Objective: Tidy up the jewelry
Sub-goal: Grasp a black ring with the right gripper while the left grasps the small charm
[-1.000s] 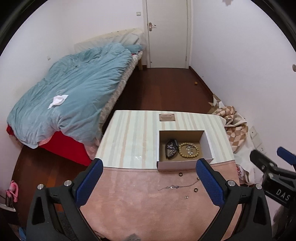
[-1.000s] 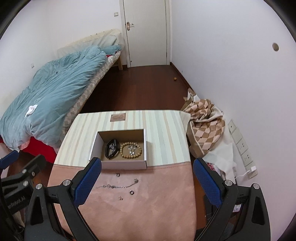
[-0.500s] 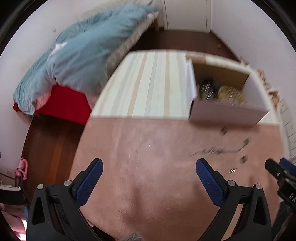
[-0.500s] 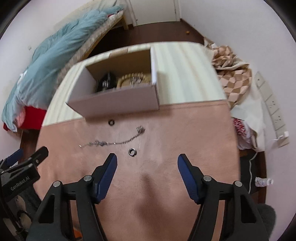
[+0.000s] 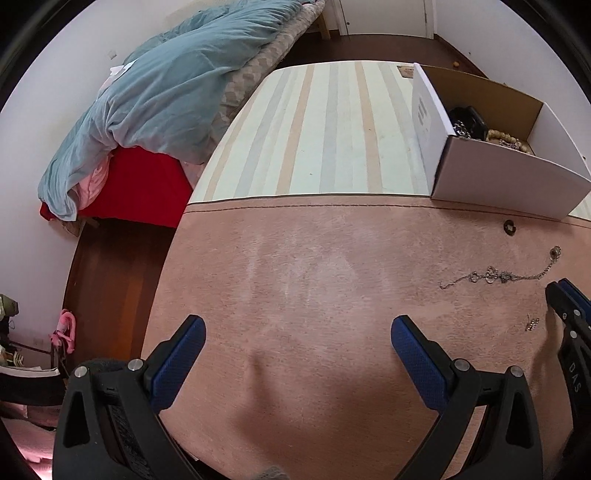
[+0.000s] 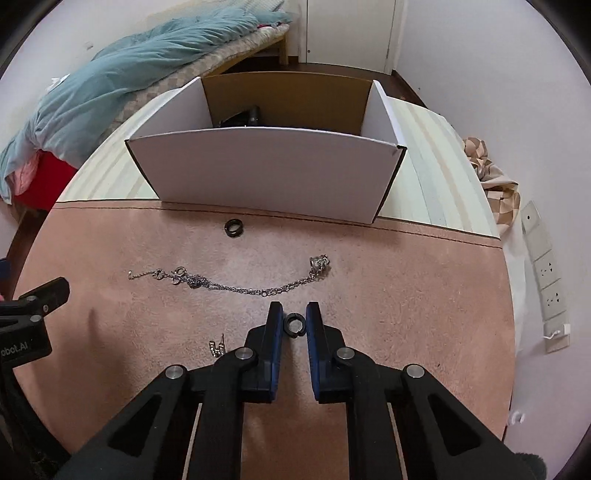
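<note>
Nearest, the right tool [image 6: 294,323] is seen closed around a small black ring [image 6: 294,325] resting on the pink suede mat [image 6: 406,314] of the tabletop; the left tool [image 5: 295,345] is held wide apart above bare mat. A small earring [image 6: 218,348] and a silver chain [image 6: 236,282] lie beyond, then a second black ring [image 6: 233,228]. The white cardboard box [image 6: 273,173] stands on the striped tabletop [image 5: 325,129]. A bed with a blue duvet [image 5: 166,88] and a white door [image 6: 351,31] are shown farthest.
</note>
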The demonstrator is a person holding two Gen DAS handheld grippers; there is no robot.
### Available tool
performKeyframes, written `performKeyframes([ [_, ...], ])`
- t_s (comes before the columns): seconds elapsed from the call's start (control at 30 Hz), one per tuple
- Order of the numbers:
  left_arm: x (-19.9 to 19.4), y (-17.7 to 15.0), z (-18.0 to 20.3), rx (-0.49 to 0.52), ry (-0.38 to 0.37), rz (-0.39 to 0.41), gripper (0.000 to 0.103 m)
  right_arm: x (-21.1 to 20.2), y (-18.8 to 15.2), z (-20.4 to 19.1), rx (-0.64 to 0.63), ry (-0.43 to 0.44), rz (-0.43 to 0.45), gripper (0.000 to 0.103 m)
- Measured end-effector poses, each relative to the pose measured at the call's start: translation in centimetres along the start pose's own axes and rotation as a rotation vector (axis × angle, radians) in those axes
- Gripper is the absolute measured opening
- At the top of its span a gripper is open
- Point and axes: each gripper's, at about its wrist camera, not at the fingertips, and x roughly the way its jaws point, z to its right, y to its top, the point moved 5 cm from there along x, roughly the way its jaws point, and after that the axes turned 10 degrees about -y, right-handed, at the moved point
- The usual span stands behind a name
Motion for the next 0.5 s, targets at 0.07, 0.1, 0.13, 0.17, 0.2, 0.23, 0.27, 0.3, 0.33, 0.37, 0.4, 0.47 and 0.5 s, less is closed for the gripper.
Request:
performKeyframes([
  [0.07, -0.3, 0.1, 0.8, 0.011, -0.027, 0.01, 0.102, -0.2, 0.1, 1.1, 0.05, 0.012, -0.011, 0.013],
  [0.1, -0.4, 0.1, 1.2, 0.014, -0.045, 0.012, 0.102, -0.4, 0.1, 1.8, 0.075, 0.016, -0.014, 0.013],
  [0.13, -0.6, 0.0, 2.1, 0.019, -0.086, 0.013, 0.102, -0.6, 0.1, 2.7, 0.103, 0.015, -0.015, 0.013],
  [0.17, -0.7, 0.0, 2.9, 0.024, -0.124, 0.01, 0.102, -0.9, 0.0, 3.4, 0.124, 0.015, -0.016, 0.013],
  [0.2, -0.8, -0.1, 3.8, 0.028, -0.166, 0.002, 0.102, -1.2, -0.2, 4.5, 0.156, 0.013, -0.02, 0.013],
  [0.23, -0.8, -0.3, 5.0, 0.036, -0.215, -0.005, 0.102, -1.3, -0.3, 5.0, 0.171, 0.011, -0.023, 0.013],
  [0.27, -0.8, -0.4, 6.0, 0.043, -0.253, -0.011, 0.102, -1.4, -0.5, 5.8, 0.191, 0.007, -0.028, 0.013],
  [0.3, -0.8, -0.5, 7.0, 0.05, -0.283, -0.017, 0.101, -1.5, -0.8, 6.6, 0.204, 0.003, -0.032, 0.013],
  [0.33, -0.7, -0.7, 8.2, 0.06, -0.314, -0.023, 0.098, -1.6, -1.1, 7.5, 0.223, -0.008, -0.033, 0.013],
  [0.37, -0.7, -0.8, 9.0, 0.065, -0.332, -0.027, 0.091, -1.7, -1.4, 8.1, 0.236, -0.012, -0.036, 0.013],
  [0.4, -0.7, -1.0, 9.9, 0.074, -0.347, -0.031, 0.089, -1.6, -1.7, 8.5, 0.246, -0.016, -0.041, 0.013],
  [0.47, -0.6, -1.2, 11.4, 0.097, -0.358, -0.034, 0.083, -1.7, -2.2, 9.3, 0.261, -0.026, -0.046, 0.013],
  [0.5, -0.5, -1.3, 12.1, 0.108, -0.357, -0.032, 0.08, -1.7, -2.3, 9.6, 0.264, -0.027, -0.047, 0.013],
])
